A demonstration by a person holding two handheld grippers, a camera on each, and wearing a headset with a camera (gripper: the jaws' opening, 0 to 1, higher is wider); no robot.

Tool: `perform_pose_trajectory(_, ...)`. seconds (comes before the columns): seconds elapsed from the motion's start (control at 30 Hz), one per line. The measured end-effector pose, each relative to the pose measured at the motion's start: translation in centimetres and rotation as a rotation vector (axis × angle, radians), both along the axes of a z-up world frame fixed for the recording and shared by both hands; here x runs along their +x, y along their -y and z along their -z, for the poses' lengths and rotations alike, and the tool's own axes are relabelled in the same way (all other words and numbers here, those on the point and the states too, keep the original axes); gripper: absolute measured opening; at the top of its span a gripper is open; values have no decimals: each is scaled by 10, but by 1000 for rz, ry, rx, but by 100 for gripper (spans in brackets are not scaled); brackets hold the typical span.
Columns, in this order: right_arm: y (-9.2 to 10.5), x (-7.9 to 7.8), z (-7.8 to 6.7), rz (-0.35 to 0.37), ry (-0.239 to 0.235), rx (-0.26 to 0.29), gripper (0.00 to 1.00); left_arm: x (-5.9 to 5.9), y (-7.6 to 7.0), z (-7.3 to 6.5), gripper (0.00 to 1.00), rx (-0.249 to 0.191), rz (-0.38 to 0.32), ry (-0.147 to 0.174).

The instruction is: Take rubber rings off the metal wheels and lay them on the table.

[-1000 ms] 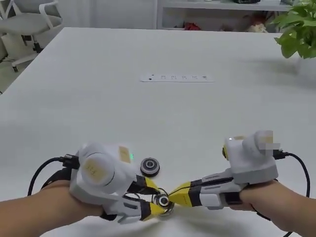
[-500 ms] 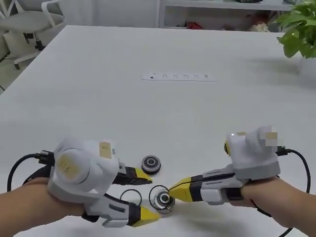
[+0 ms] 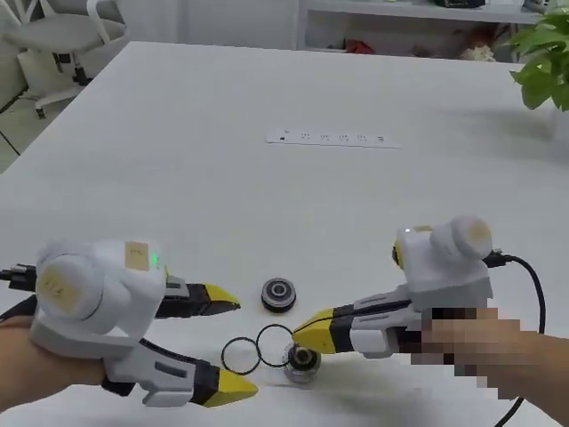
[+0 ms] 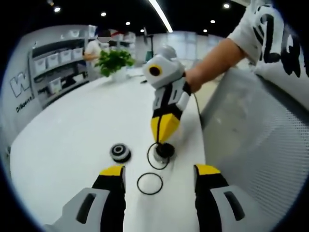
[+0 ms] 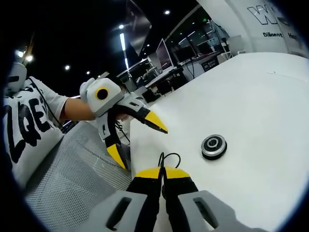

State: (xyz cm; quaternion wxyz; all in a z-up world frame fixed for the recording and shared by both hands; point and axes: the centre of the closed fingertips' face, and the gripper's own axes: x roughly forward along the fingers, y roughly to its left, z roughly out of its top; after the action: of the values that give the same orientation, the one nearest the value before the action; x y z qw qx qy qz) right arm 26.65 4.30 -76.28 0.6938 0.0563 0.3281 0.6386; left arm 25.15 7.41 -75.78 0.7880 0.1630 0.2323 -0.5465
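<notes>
My left gripper (image 3: 233, 345) is open at the near left, and a loose black rubber ring (image 3: 240, 356) lies flat on the table between its jaws (image 4: 149, 183). My right gripper (image 3: 302, 331) is shut on a second thin rubber ring (image 3: 274, 343) that loops from its tips beside a bare metal wheel (image 3: 302, 363). That wheel (image 4: 164, 151) and the held ring (image 4: 155, 159) sit just ahead of the left jaws. Further back lies another wheel (image 3: 278, 294) with its black ring still on it (image 5: 214, 146). The held ring (image 5: 170, 157) rises from my shut right gripper (image 5: 164, 171); the left gripper (image 5: 140, 145) stands open beyond.
A white power strip (image 3: 331, 138) lies mid-table. A potted plant (image 3: 544, 62) stands at the far right and office chairs (image 3: 53, 44) beyond the far left corner. The table's near edge runs just below the grippers.
The left gripper has opened and drawn back to the left from the wheel, leaving a ring lying on the table. The right gripper stays at the wheel, shut on the other ring.
</notes>
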Motion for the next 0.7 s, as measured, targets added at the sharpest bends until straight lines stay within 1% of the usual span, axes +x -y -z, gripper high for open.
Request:
perform_pose_trajectory(0.07,-5,1,0,-9,3,-3,0,0,-6,1,59,4,-12,-6)
perform_pose_trajectory(0.17,-12,0,2,-25,5,-6,0,1,-15,2,60,8,-32,-5)
perform_pose_trajectory(0.33,-22,-1,7,-42,7,-14,0,1,-22,-2,62,7,-62,5)
perform_pose_trajectory(0.5,-29,-2,11,-55,2,-25,0,1,-28,-4,63,9,-85,1)
perform_pose_trajectory(0.63,-32,-3,14,-62,1,-32,0,1,-30,-5,63,6,-96,-3)
perform_pose_trajectory(0.7,-32,-3,18,-65,1,-43,0,1,-31,-4,63,7,-98,-4)
